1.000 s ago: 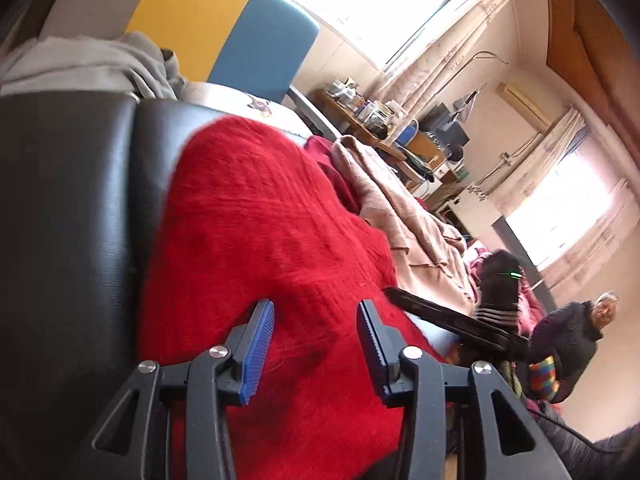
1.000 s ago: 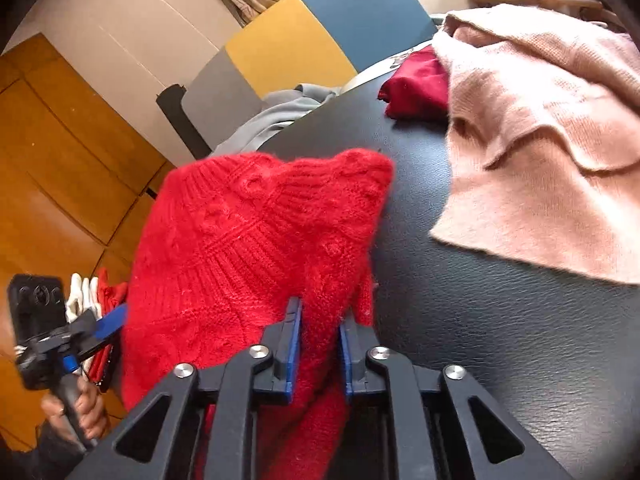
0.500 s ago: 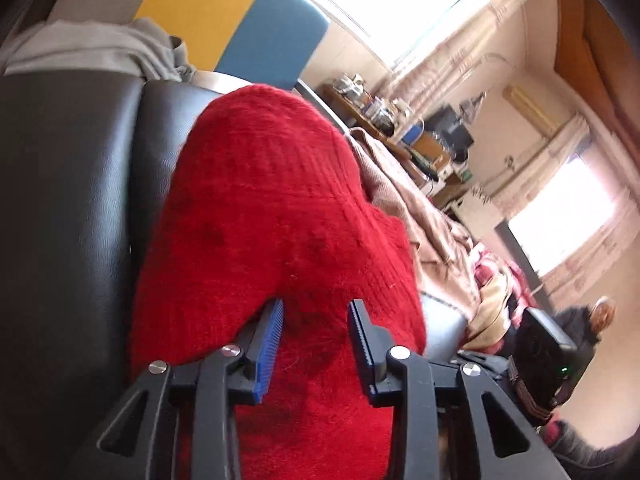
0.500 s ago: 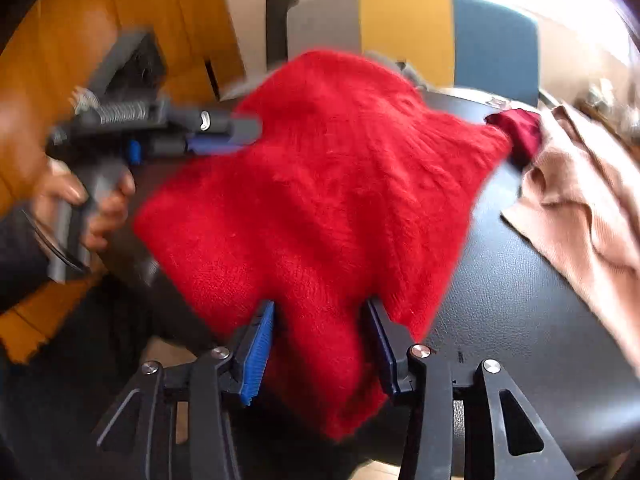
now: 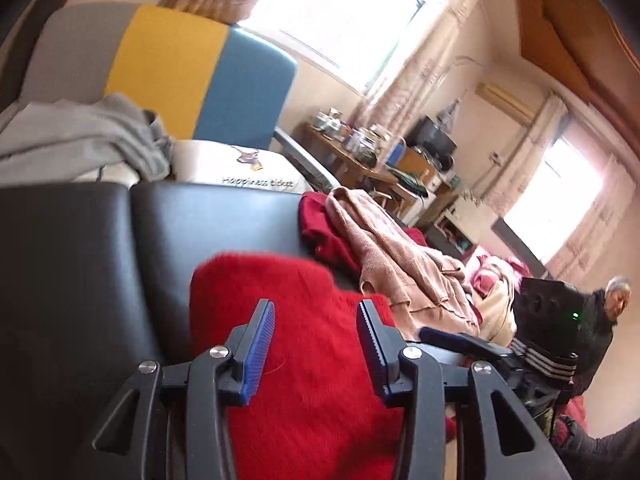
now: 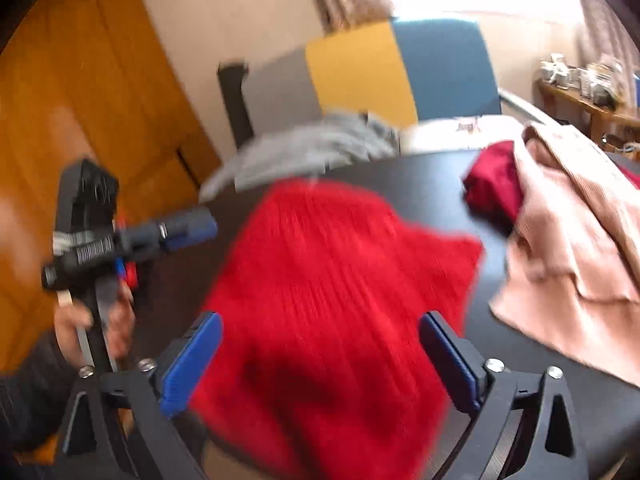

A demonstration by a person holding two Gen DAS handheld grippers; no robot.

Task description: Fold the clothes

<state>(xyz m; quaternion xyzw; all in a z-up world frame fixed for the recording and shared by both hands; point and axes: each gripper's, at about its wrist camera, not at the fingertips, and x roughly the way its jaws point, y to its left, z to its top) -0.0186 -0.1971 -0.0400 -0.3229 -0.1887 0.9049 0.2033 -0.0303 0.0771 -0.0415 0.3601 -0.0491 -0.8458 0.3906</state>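
Black table [image 6: 420,168] fills mid-frame with the red sweater [image 6: 340,280] heaped lower-center and hanging off the near edge, and since both the left gripper [image 5: 316,344] and right gripper [image 6: 320,360] are spread wide, gripping nothing, it could probably slide off.

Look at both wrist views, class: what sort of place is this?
Probably a lived-in home room: curtained windows, a cluttered wooden side table, and knitwear such as the fluffy red sweater on a black padded surface.
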